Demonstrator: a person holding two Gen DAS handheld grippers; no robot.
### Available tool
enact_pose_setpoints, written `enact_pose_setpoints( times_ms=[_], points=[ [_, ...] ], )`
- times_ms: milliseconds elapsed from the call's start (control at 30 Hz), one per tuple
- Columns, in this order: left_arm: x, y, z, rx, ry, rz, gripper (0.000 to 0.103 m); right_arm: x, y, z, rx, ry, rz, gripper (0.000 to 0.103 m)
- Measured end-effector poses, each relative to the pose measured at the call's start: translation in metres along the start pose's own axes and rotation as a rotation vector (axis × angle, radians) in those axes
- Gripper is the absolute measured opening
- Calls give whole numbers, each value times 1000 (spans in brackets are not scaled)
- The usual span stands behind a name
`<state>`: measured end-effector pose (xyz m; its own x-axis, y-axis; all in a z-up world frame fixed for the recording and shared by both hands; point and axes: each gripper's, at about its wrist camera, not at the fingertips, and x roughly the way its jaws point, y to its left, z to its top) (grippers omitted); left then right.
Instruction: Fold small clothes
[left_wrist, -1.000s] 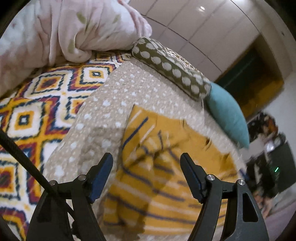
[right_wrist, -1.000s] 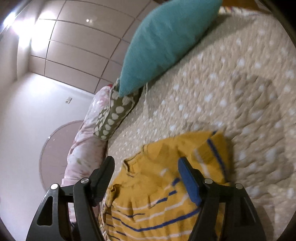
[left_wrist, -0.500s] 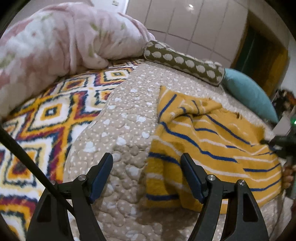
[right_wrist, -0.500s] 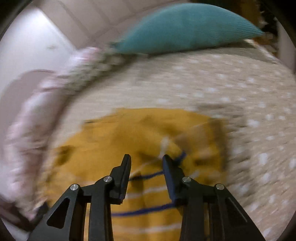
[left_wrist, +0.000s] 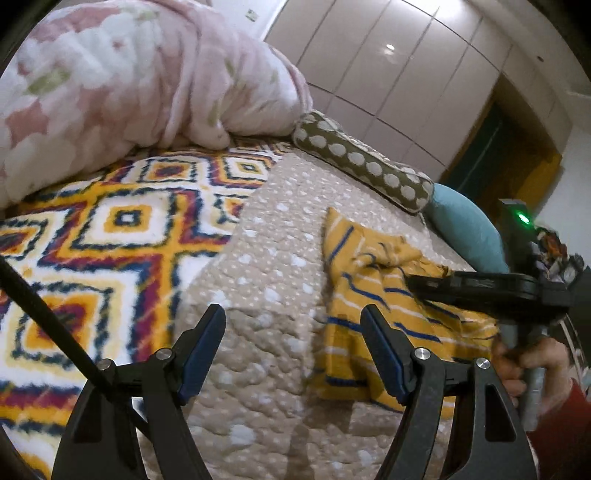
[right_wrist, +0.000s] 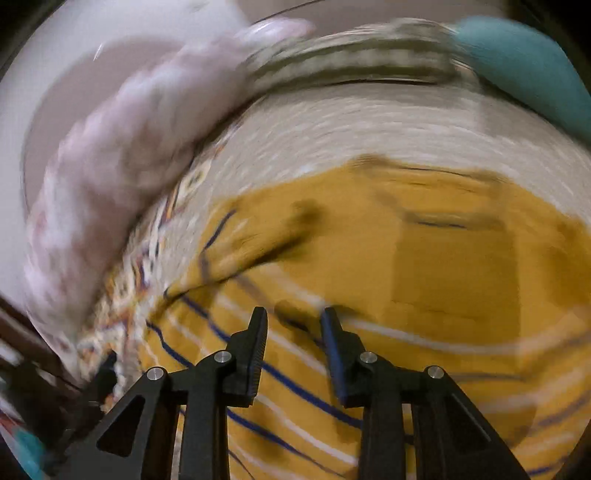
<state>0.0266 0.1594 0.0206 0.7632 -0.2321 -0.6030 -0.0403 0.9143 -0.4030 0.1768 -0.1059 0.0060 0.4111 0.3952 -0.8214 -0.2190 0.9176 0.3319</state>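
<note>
A mustard-yellow striped sweater (left_wrist: 373, 291) lies crumpled on the beige dotted quilt (left_wrist: 280, 258). My left gripper (left_wrist: 293, 350) is open over bare quilt, just left of the sweater's hem, with nothing between its fingers. My right gripper (right_wrist: 293, 347) hovers low over the sweater (right_wrist: 443, 258). Its jaws stand narrow and are opening, and no cloth is pinched between the pads. In the left wrist view the right gripper (left_wrist: 410, 282) reaches in from the right above the sweater, held by a hand (left_wrist: 532, 365). The right wrist view is heavily blurred.
A pink floral blanket (left_wrist: 129, 74) is heaped at the back left. A bright diamond-patterned blanket (left_wrist: 110, 229) covers the bed's left side. A dotted olive pillow (left_wrist: 362, 162) and a teal pillow (left_wrist: 465, 229) lie along the far edge. Wardrobe doors stand behind.
The right gripper's jaws went from wide to narrow, and it swung and rolled over the sweater, coming into the left wrist view. The left gripper shifted left, off the sweater onto bare quilt.
</note>
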Motion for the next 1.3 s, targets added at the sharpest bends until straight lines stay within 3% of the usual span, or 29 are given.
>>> enact_pose_setpoints(
  times_ms=[167,333,467,567,733,867,967,1100,1200,1267,1300],
  points=[
    [5,17,5,-43,30,-18,74,59,45,48,-148,28,-186,34],
    [9,24,5,-57,47,-18,74,90,67,79,-216,89,-298,34],
    [15,25,4,-60,67,2,74,92,76,92,-240,108,-358,35],
    [16,28,3,-73,70,6,74,64,80,93,-211,31,-322,36],
    [2,40,9,-134,10,39,74,8,92,53,-179,-39,-144,37],
    [-25,62,18,-212,-101,91,74,-21,129,-3,-358,-20,-34,37],
    [-32,83,22,-286,-129,126,74,-25,163,-47,-535,14,18,37],
    [-33,105,22,-373,-120,144,74,-2,189,-93,-735,66,-38,37],
    [-35,108,21,-381,-124,140,74,28,191,-110,-833,78,-198,34],
    [-38,105,21,-363,-134,141,74,40,186,-116,-865,59,-285,15],
    [-40,104,21,-356,-139,144,74,41,183,-113,-841,53,-288,12]
  ],
)
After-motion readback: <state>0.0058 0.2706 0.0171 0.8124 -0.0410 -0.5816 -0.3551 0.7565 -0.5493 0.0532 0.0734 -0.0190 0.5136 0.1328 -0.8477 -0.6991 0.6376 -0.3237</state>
